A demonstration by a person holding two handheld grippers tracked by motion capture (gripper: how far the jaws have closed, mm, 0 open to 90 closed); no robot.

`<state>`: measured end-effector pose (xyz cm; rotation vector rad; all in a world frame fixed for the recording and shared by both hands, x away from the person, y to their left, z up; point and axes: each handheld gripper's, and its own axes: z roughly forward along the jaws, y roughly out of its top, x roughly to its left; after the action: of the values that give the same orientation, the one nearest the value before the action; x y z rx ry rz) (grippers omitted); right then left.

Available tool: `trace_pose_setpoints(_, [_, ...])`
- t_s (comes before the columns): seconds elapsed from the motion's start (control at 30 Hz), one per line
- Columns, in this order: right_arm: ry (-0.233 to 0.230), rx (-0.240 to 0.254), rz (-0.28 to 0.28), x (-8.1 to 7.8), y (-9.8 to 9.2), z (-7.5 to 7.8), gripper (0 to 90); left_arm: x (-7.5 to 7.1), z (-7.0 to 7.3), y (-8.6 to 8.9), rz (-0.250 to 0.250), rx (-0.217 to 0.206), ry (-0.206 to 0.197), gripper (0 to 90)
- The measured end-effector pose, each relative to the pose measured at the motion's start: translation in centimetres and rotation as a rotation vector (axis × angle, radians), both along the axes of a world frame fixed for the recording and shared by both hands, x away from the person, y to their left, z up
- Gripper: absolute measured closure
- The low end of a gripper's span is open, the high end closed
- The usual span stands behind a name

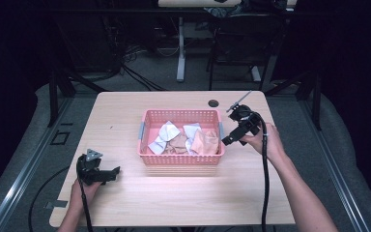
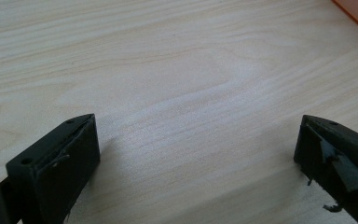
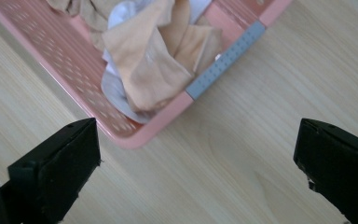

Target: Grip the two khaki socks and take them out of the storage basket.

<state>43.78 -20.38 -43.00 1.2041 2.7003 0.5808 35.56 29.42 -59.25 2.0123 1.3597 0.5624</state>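
The bench is a pale wooden top, bare over most of its near half. A pink basket with perforated walls and grey handles at its two short ends stands at the middle of the bench, a little toward the far edge. Inside it lie crumpled cloths, some white and some tan or peach, heaped toward the basket's right end; in the right gripper view a peach cloth lies on top, by the grey handle.

The right tool is held just beside the basket's right end, pointing at it, its jaws spread wide with nothing between them. The left tool rests low near the bench's front left corner, well apart from the basket, jaws also wide apart and holding nothing.
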Motion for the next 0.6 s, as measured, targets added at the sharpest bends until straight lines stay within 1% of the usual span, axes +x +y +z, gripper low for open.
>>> trace_pose_setpoints(0.03, [0.000,0.000,0.000,0.0,0.0,0.0,0.0,0.0,0.0,0.0,0.000,0.000,0.000,0.0])
trace_pose_setpoints(0.07, [0.000,0.011,0.001,0.4,0.8,0.1,0.4,0.0,0.0,0.0,0.000,0.000,-0.001,0.0])
trace_pose_setpoints(0.13, [0.006,0.005,0.008,0.6,1.1,0.2,0.4,0.0,0.0,0.0,0.000,0.000,0.000,0.0])
trace_pose_setpoints(0.17, [0.012,0.000,0.017,1.1,1.8,0.2,0.4,0.0,0.0,0.0,-0.001,0.000,-0.001,0.0])
trace_pose_setpoints(0.2, [0.012,0.000,0.017,1.1,1.8,0.2,0.4,0.0,0.0,0.0,0.000,0.000,-0.001,0.0])
trace_pose_setpoints(0.23, [0.016,0.005,0.017,1.2,2.2,0.2,0.4,0.0,0.0,0.0,0.000,0.000,0.000,0.0])
trace_pose_setpoints(0.3, [0.026,-0.009,0.029,1.5,2.9,0.1,1.3,0.0,0.0,0.0,0.000,0.000,0.000,0.0])
trace_pose_setpoints(0.4, [0.028,-0.004,0.042,1.9,4.1,0.0,7.3,0.0,0.0,0.0,0.000,0.000,-0.001,0.0])
trace_pose_setpoints(0.47, [0.025,0.001,0.046,2.1,4.8,-0.2,14.0,0.0,0.0,0.0,0.000,0.000,-0.001,0.0])
trace_pose_setpoints(0.5, [0.033,0.002,0.051,2.3,5.1,-0.4,13.9,0.0,0.0,0.0,0.000,0.000,0.000,0.0])
trace_pose_setpoints(0.53, [0.042,-0.004,0.051,2.4,5.4,-0.6,15.6,0.0,0.0,0.0,0.000,0.000,0.000,0.0])
trace_pose_setpoints(0.57, [0.049,-0.016,0.053,2.6,5.8,-0.9,18.8,0.0,0.0,0.0,0.000,0.000,0.000,0.0])
trace_pose_setpoints(0.6, [0.052,-0.012,0.047,2.6,6.2,-1.2,22.7,0.0,0.0,0.0,0.000,0.000,0.000,0.0])
